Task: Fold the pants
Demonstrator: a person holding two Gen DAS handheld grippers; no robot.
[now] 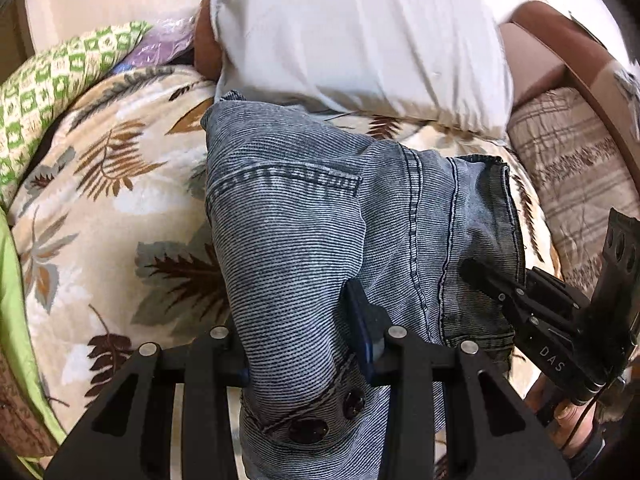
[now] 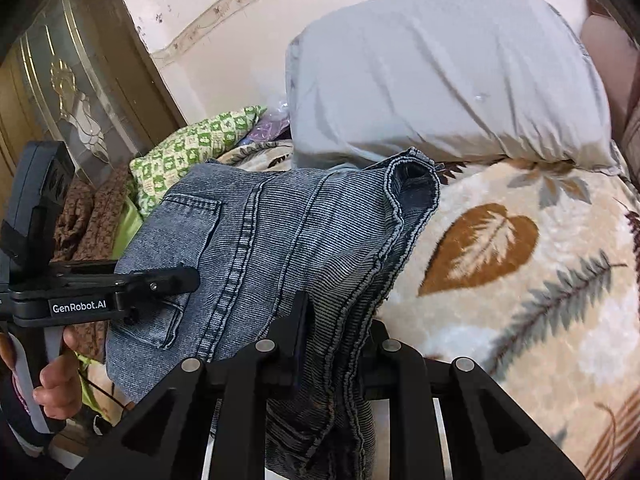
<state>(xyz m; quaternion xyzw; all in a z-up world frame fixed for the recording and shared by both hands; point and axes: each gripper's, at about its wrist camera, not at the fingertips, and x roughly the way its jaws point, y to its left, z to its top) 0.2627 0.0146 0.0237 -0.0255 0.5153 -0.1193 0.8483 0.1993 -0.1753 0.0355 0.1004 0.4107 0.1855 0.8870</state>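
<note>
The pants are grey-blue ribbed denim jeans [image 1: 304, 216], bunched in a folded stack over a leaf-print blanket. My left gripper [image 1: 300, 320] is shut on a thick fold of the jeans near two dark buttons [image 1: 308, 428]. My right gripper [image 2: 332, 320] is shut on the stacked edge layers of the jeans [image 2: 280, 232]. In the left wrist view the right gripper [image 1: 496, 284] comes in from the right, with its tip on the denim. In the right wrist view the left gripper [image 2: 176, 280] comes in from the left, over a back pocket [image 2: 180, 240].
A leaf-print blanket [image 1: 100, 208] covers the bed. A white pillow [image 1: 360, 40] lies just beyond the jeans. A green patterned cushion [image 1: 60, 80] sits at the left, a plaid cushion [image 1: 576, 168] at the right. A wooden door with glass [image 2: 68, 80] stands at the left.
</note>
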